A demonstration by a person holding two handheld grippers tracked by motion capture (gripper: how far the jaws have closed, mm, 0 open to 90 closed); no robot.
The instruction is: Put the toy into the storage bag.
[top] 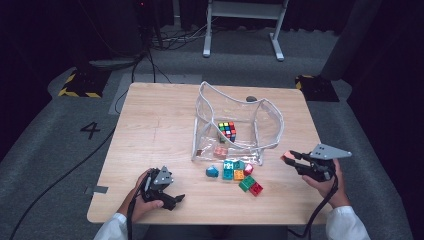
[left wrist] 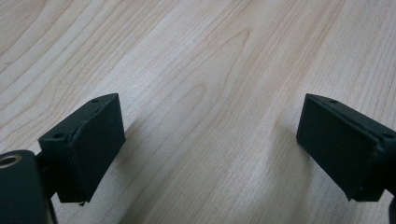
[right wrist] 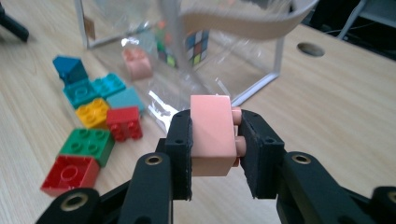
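Nearest in the right gripper view, the right gripper (right wrist: 215, 154) pinches a pink brick (right wrist: 212, 135) between its two black jaws, low in the middle of the frame. The brick is pale salmon, blocky, with smooth faces; its round studs point sideways against the right-hand jaw, and its lower part is hidden behind the jaws. In the high view the same brick (top: 287, 156) shows as a small pink spot at the tip of the gripper (top: 290, 156), held off the counter (top: 155, 125) at the right of the frame, too small there to make out its studs.

At lower left of the high view the left gripper (top: 176, 199) rests low over bare wood; its own view shows the jaws spread wide with nothing between them.

Farther on, a cluster of loose bricks (top: 239, 172) in teal, orange, red and green lies just before the clear bag (top: 265, 117). Inside the bag sit a colour cube (top: 227, 131) and another pink brick (top: 220, 152), blurred by the glossy plastic.
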